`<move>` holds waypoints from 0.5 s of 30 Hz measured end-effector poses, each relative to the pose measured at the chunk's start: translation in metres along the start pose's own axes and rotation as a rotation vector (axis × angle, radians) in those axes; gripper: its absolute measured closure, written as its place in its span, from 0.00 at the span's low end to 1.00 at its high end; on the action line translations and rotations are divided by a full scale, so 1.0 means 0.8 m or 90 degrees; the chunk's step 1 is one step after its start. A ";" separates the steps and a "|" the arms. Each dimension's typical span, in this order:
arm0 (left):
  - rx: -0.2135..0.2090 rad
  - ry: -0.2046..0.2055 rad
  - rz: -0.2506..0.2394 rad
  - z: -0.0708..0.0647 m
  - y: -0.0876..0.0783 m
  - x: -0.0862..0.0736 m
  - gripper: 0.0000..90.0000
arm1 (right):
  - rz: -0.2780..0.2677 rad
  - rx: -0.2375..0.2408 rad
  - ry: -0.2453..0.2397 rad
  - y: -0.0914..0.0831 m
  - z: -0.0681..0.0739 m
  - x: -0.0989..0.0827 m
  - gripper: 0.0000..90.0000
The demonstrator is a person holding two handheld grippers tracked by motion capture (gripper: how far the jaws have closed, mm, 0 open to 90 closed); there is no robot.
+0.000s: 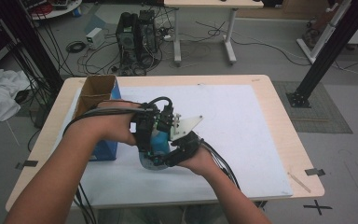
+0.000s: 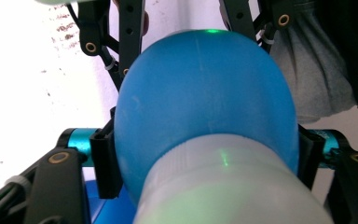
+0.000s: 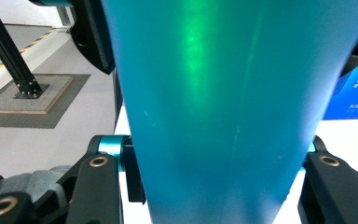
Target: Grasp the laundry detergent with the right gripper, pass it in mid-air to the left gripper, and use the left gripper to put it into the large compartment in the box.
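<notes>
While the right hand-held gripper [image 3: 214,186] clamps the blue bottle's [image 1: 158,140] smooth, slippery body above the bench [image 1: 279,140], the left hand-held gripper [image 2: 205,154] grips its rounded cap, probably light and stiff.

A wooden table [image 1: 284,135] carries a white mat [image 1: 242,140]; at its left stands an open blue cardboard box [image 1: 98,100]; two forearms come in from below and meet near the middle of the mat; the left gripper [image 1: 144,135] and the right gripper [image 1: 175,151] crowd together around a blue object [image 1: 158,140], which sits between them just beside the box; a grey three-cornered plate [image 1: 186,126] sticks out above the right one; black cables trail back along both arms; beyond the table lie a computer tower [image 1: 135,37], loose cables and a white cloth [image 1: 0,93].
</notes>
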State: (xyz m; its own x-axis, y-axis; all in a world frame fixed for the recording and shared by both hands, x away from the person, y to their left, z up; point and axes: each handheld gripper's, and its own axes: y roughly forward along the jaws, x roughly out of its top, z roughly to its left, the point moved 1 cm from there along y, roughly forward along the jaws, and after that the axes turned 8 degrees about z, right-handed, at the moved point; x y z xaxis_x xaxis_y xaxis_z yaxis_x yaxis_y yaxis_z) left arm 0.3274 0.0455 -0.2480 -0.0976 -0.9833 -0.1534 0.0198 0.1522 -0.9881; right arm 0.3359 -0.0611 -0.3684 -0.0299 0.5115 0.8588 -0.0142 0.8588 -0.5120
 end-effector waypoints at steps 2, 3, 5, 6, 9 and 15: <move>-0.001 0.004 -0.002 0.001 0.000 0.000 0.36 | -0.002 -0.001 -0.002 0.000 -0.001 0.000 0.50; 0.002 0.005 0.000 0.000 -0.001 0.000 0.36 | -0.002 0.000 0.000 0.000 0.000 0.000 0.50; -0.001 0.004 -0.004 0.000 -0.001 0.000 0.36 | -0.003 -0.002 -0.002 0.000 0.000 0.000 0.50; 0.000 0.007 0.000 0.000 -0.002 0.001 0.37 | -0.002 0.000 0.000 0.000 0.000 0.000 0.50; -0.002 0.007 -0.001 0.000 -0.002 0.001 0.38 | -0.006 -0.010 0.004 0.001 0.001 0.001 0.50; -0.006 0.004 0.002 0.000 -0.001 0.001 0.41 | -0.005 -0.010 0.005 0.002 0.002 0.001 0.50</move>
State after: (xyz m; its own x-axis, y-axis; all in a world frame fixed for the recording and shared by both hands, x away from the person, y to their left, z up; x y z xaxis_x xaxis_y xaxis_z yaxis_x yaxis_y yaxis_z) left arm 0.3271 0.0444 -0.2474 -0.1043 -0.9823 -0.1558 0.0113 0.1555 -0.9878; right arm 0.3346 -0.0594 -0.3687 -0.0222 0.5049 0.8629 0.0017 0.8631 -0.5050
